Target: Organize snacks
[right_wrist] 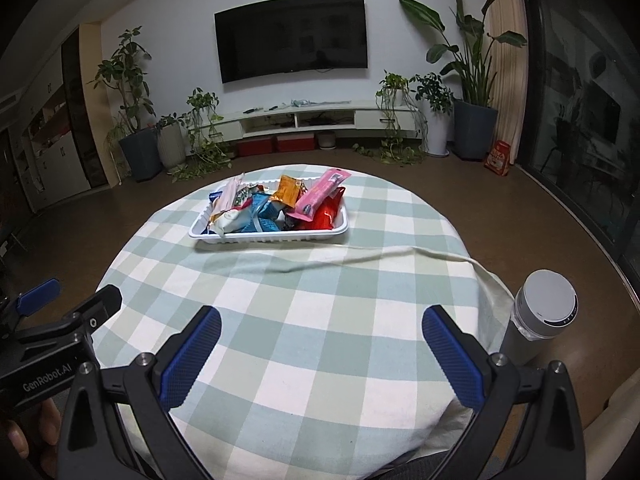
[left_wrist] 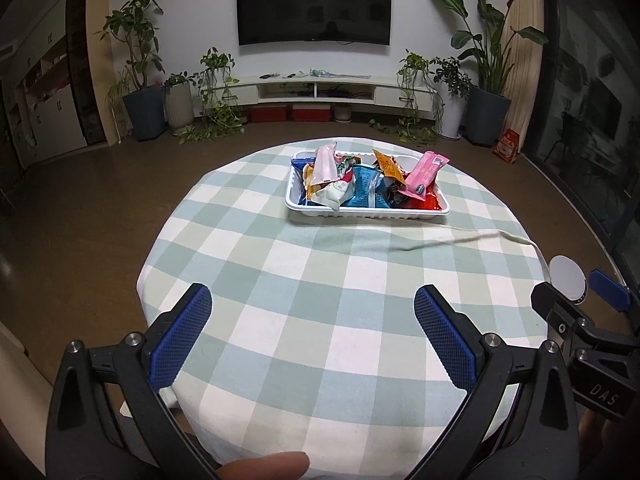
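A white plastic tray [left_wrist: 308,210] [right_wrist: 204,235] sits at the far side of a round table with a green and white checked cloth [left_wrist: 328,280] [right_wrist: 304,300]. Several snack packets [left_wrist: 370,186] [right_wrist: 276,208] are heaped in it, among them a pink one [left_wrist: 426,172] [right_wrist: 322,192], an orange one [left_wrist: 388,166] [right_wrist: 289,190] and a blue one. My left gripper [left_wrist: 314,326] hangs open over the near edge of the table, nothing between its blue pads. My right gripper [right_wrist: 322,346] is open beside it, also holding nothing. Both are well short of the tray.
A white cylinder [right_wrist: 540,312] [left_wrist: 568,278] stands off the table's right edge. A fold [right_wrist: 400,256] runs across the cloth in front of the tray. Beyond are brown floor, potted plants [left_wrist: 136,64], a low TV cabinet [left_wrist: 320,90] and a wall TV [left_wrist: 314,8].
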